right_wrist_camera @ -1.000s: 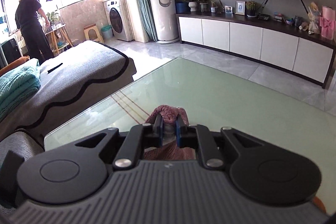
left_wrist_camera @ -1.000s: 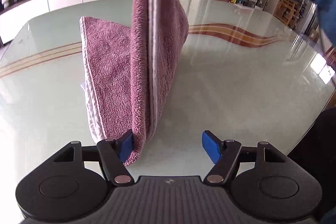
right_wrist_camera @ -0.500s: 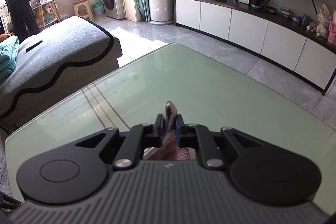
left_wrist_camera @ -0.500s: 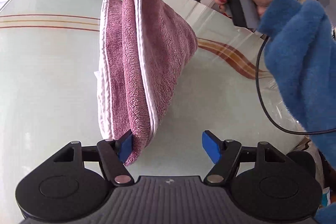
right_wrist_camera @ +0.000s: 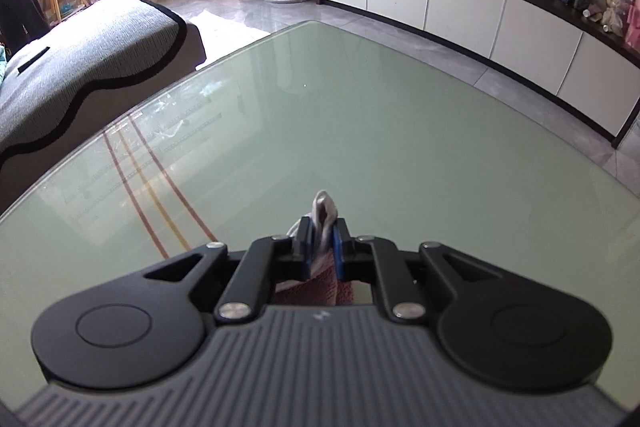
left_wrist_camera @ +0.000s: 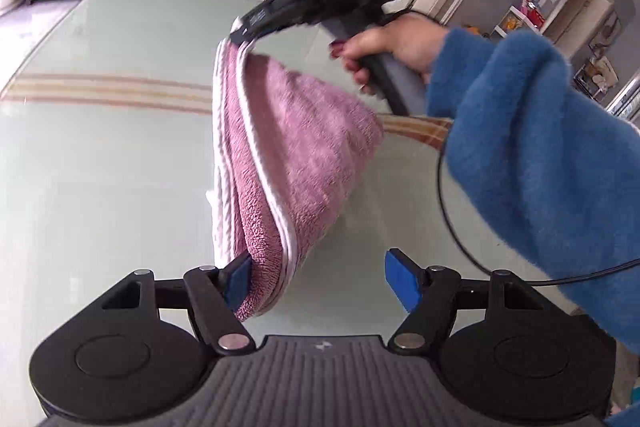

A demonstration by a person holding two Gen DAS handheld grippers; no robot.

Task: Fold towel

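The pink towel (left_wrist_camera: 288,155) hangs in the air above the pale green glass table (left_wrist_camera: 100,167), folded into several layers with white piping along its edges, and stretches between the two grippers. Seen from the left wrist, the right gripper (left_wrist_camera: 236,37) sits at about twelve o'clock, its jaws pinched tight on the towel's upper corner; a hand (left_wrist_camera: 394,45) wraps its handle, with a fluffy blue sleeve (left_wrist_camera: 540,147) running off toward three o'clock and a thin black cable (left_wrist_camera: 452,227) looping below it. The towel falls from that corner down to about seven o'clock, where its lower end lies against the inner face of the left blue pad of the left gripper (left_wrist_camera: 318,281). That gripper's jaws stand wide apart; the right pad is clear of the cloth, so nothing is clamped there. In the right wrist view the right gripper (right_wrist_camera: 322,241) shows its two blue pads closed on a bunched white-edged fold of towel (right_wrist_camera: 324,205), with pink pile visible beneath them. Brown and yellow stripes (right_wrist_camera: 160,203) cross the glass toward nine o'clock.
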